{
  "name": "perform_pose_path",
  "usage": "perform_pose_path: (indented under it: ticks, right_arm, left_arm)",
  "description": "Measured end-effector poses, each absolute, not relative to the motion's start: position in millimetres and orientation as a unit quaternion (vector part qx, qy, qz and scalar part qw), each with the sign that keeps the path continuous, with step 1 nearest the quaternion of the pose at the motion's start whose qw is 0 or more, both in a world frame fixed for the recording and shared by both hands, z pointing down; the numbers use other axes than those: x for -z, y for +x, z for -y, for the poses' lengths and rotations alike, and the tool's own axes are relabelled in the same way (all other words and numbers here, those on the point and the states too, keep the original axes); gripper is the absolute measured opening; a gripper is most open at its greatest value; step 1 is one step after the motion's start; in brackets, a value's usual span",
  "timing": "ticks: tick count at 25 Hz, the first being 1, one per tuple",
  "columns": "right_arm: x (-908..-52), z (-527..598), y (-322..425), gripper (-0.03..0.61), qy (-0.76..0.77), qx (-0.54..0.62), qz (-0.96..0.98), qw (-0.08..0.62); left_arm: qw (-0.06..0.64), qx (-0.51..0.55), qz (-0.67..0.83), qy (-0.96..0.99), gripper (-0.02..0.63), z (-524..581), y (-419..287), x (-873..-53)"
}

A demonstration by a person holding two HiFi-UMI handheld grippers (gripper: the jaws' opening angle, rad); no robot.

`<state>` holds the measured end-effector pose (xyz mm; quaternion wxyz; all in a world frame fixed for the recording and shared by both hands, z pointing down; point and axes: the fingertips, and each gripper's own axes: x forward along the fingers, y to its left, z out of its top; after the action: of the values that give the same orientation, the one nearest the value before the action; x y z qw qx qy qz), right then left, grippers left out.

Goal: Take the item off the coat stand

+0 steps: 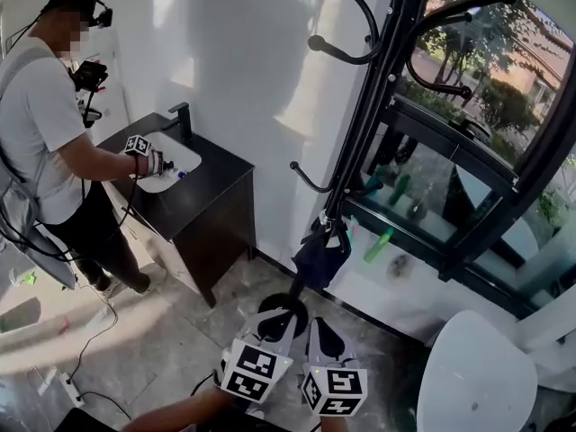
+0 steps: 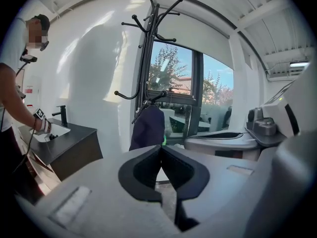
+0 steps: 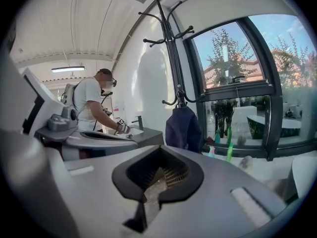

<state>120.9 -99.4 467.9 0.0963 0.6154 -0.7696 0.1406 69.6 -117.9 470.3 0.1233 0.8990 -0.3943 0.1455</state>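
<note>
Hanging from a low hook of the black coat stand (image 1: 378, 88), a dark blue cloth item (image 1: 321, 252) droops beside the pole, above the stand's round base. The stand's upper hooks are bare. The stand rises between a white wall and a big window (image 1: 477, 106), where a green bottle (image 1: 378, 246) lies on the sill.

Both grippers are held low, near the foot of the stand and well apart from the item. The left gripper (image 1: 281, 318) is clenched, its jaws meeting at the tips with nothing between them. The right gripper (image 1: 321, 331), just beside it, is clenched and empty too. Both point toward the stand.

At the left, another person (image 1: 36, 115) in a white shirt bends over a sink (image 1: 175, 160) set in a black cabinet (image 1: 211, 201). A white round table (image 1: 472, 376) stands at the lower right.
</note>
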Motion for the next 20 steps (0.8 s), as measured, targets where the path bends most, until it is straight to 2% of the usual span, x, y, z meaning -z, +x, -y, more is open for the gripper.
perform_pose_path:
  ticks: [6, 8, 12, 20]
  right_arm:
    - [-469.2, 134.0, 133.0, -0.002, 0.636, -0.134, 0.753, 0.104]
    - [-471.7, 145.0, 137.0, 0.034, 0.64, -0.136, 0.749, 0.107]
    - [-476.6, 161.1, 145.3, 0.054, 0.653, -0.136, 0.736, 0.114]
    - [-498.2, 186.3, 151.5, 0.152, 0.662, -0.153, 0.722, 0.131]
  left_arm:
    - [0.126, -0.146, 0.382, 0.904, 0.002, 154.7, 76.6, -472.9]
    - [0.125, -0.145, 0.378, 0.906, 0.002, 167.1, 79.2, -473.1]
    - [0.125, -0.146, 0.37, 0.909, 0.002, 186.8, 81.5, -474.9]
    - [0.133, -0.147, 0.361, 0.912, 0.002, 212.7, 81.0, -481.8]
